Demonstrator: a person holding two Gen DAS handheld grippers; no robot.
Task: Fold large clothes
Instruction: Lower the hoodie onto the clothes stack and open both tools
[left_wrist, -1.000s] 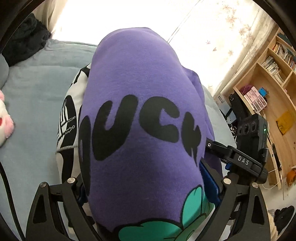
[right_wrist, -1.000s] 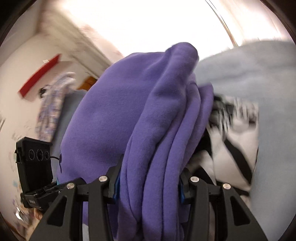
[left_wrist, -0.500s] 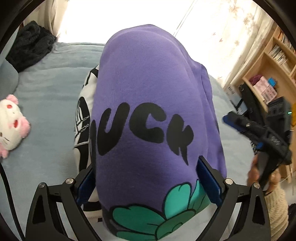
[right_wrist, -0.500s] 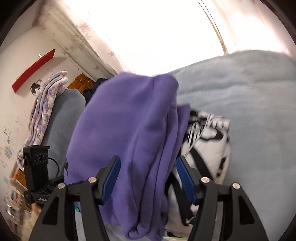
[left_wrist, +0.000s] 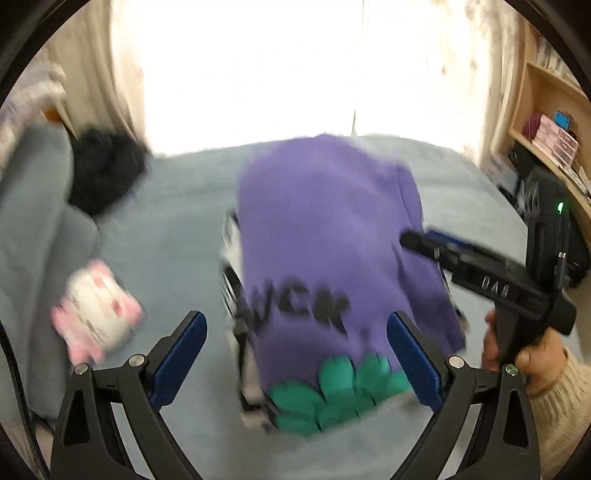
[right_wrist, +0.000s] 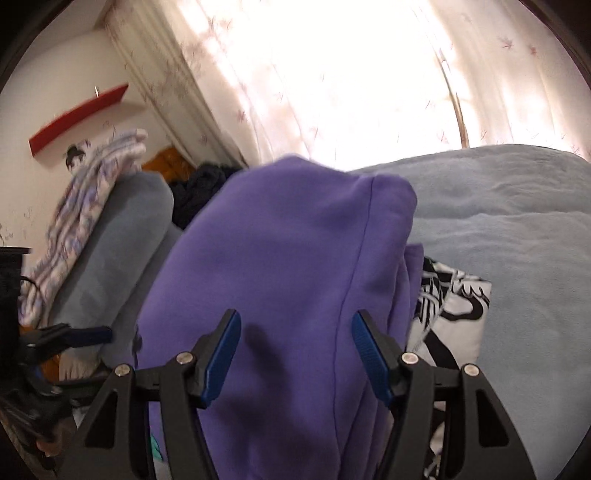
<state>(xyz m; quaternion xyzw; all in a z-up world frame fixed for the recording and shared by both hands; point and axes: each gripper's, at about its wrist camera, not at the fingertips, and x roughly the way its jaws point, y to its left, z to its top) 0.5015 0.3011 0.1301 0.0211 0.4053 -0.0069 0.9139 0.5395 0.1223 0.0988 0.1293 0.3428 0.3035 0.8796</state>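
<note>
A folded purple sweatshirt with black letters and a green print lies on top of a folded black-and-white garment on the light blue bed. My left gripper is open and empty, pulled back from the sweatshirt's near edge. The right gripper shows in the left wrist view at the sweatshirt's right side. In the right wrist view the right gripper is open, its jaws apart on either side of the sweatshirt, not pinching it. The black-and-white garment sticks out to the right.
A pink and white plush toy lies on the bed at the left. A dark garment sits at the far left by a grey cushion. A wooden bookshelf stands at the right. A bright curtained window is behind the bed.
Both grippers have opened and let go of the purple sweatshirt, which now rests on the black-and-white garment. Both have drawn back from it.
</note>
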